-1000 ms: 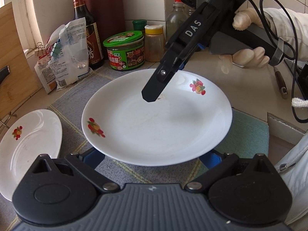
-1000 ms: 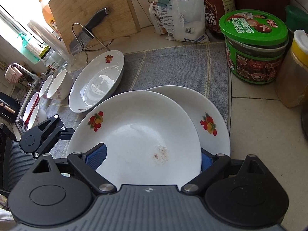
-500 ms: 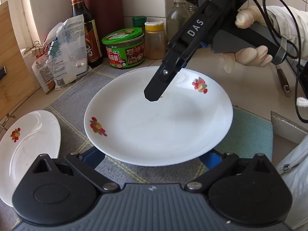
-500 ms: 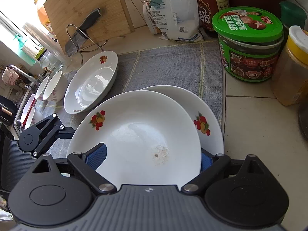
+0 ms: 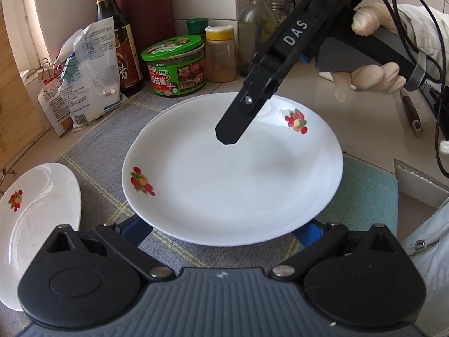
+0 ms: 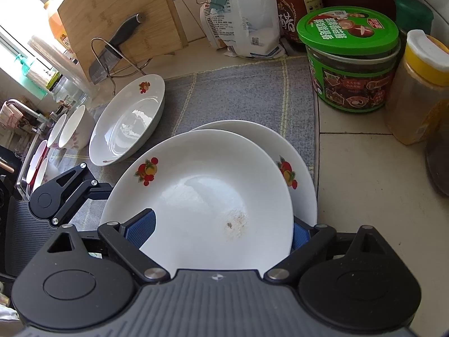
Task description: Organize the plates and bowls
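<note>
A white plate with fruit decals (image 5: 233, 174) (image 6: 202, 185) lies partly over a second, matching plate (image 5: 165, 109) (image 6: 266, 140) on a grey mat. My left gripper (image 5: 221, 230) stands open and wide, and the top plate's near rim covers its fingertips. One of its fingers (image 6: 92, 186) reaches the plate's left edge. My right gripper (image 6: 221, 224) is open over the same plate, near a small stain. Its finger (image 5: 233, 123) slants down from the upper right. A third plate (image 5: 36, 210) (image 6: 129, 123) lies to the left.
A green-lidded jar (image 5: 176, 67) (image 6: 348, 59), a yellow-lidded jar (image 6: 421, 84), bottles and a white bag (image 5: 89, 75) crowd the back. A cutting board with a knife (image 6: 112, 53) and bowls (image 6: 75, 129) stand further left. A teal cloth (image 5: 364, 193) lies on the right. A gloved hand (image 5: 370, 75) holds the right gripper.
The top plate covers slightly more of the lower plate than a second ago. Both grippers stay at the plate with their jaws as wide as before.
</note>
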`<action>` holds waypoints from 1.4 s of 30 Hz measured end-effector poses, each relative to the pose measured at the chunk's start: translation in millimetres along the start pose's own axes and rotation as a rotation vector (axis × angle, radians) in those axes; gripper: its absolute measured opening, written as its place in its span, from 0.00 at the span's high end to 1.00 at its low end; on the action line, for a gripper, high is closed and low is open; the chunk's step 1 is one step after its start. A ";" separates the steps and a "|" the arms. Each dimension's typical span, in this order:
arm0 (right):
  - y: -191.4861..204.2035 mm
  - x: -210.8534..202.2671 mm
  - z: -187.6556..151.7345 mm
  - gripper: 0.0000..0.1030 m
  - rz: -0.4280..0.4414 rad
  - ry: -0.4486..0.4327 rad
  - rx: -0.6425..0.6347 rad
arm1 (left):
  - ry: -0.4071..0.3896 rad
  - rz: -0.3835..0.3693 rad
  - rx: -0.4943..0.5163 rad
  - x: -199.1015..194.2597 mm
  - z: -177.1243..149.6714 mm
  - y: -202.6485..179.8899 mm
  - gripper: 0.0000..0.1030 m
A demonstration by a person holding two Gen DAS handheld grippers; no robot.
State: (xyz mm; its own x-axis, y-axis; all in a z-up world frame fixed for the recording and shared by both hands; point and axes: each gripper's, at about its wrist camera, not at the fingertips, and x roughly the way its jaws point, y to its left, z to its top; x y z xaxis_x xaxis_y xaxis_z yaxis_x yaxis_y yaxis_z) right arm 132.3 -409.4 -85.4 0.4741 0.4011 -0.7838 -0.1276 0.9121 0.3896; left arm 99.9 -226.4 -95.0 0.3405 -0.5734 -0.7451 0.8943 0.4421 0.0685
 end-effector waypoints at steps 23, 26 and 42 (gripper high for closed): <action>1.4 -15.6 -10.7 0.05 -0.041 -0.035 0.028 | 0.008 0.001 0.015 2.1 -0.8 4.4 0.01; 3.5 -16.1 -11.0 0.05 -0.059 -0.033 0.025 | 0.007 0.005 0.016 3.2 -0.7 4.5 0.01; 16.5 -15.8 -11.9 0.05 -0.147 -0.008 0.037 | -0.011 0.005 0.008 -2.5 -3.3 1.9 0.01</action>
State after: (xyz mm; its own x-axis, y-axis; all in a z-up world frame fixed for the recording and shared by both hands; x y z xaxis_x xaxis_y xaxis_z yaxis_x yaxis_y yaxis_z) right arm 112.3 -399.6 -72.3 0.4927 0.2629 -0.8295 -0.0245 0.9571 0.2888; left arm 99.8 -221.8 -95.1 0.3485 -0.5790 -0.7371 0.8947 0.4399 0.0775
